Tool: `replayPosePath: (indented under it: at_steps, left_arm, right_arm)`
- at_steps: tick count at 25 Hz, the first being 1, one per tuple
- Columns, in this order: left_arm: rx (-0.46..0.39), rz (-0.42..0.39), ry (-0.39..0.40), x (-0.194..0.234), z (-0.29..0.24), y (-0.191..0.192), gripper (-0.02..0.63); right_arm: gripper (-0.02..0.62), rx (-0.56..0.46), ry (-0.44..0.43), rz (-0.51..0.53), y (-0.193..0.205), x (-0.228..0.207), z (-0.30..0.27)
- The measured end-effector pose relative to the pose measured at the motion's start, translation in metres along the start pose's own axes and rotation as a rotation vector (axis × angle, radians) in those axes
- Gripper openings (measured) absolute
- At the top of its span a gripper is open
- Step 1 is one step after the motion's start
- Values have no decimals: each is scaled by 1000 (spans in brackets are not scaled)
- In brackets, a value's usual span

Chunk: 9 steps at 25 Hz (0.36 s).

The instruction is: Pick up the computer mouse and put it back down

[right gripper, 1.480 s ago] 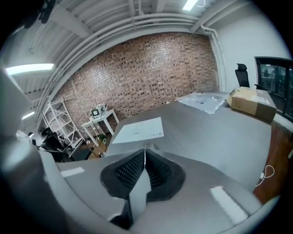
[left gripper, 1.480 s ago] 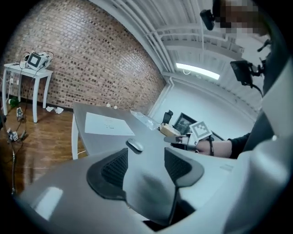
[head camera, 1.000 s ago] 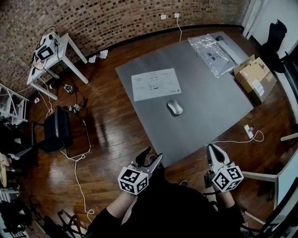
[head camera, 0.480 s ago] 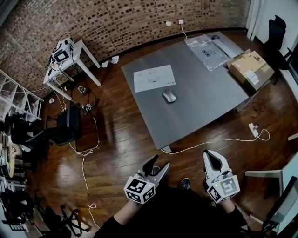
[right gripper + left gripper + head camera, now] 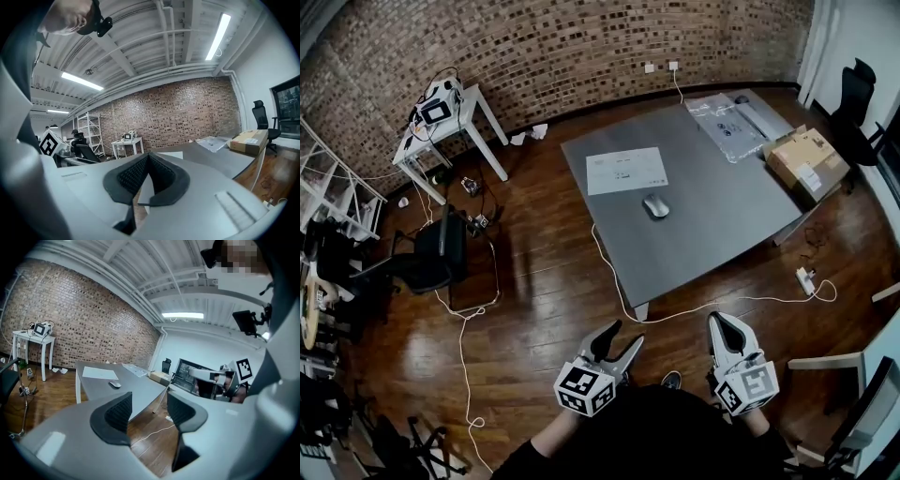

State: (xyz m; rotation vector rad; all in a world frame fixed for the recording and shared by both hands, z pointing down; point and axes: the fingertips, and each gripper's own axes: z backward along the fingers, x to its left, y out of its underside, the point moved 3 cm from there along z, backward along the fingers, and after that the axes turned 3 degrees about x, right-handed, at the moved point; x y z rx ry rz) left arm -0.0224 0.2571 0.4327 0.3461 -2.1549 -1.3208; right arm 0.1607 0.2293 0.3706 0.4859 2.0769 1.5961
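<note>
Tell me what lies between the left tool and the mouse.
Head view: from the left tool, wood floor crossed by a white cable, then bare grey table up to the mouse.

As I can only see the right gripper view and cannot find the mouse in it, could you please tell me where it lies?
Observer: The computer mouse lies on the grey table, just on the near side of the sheet of paper.
Operator: Thank you. Is anything held on the other side?
Observer: No. The left gripper is open, with nothing between its fingers.
Operator: And are we at the table yet?
Observer: Not yet. In the head view, the right gripper and the left gripper hang above the wooden floor, short of the table's near corner.
</note>
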Motion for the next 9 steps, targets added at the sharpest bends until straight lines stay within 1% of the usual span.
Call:
replayPosePath:
  at_steps: [4, 9]
  left_arm:
    - [-4, -5, 4, 11, 11, -1, 218]
    - [8, -3, 22, 8, 8, -1, 218]
  right_arm:
    - [0, 4, 2, 14, 0, 17, -5]
    - [0, 15, 6, 24, -2, 18, -6]
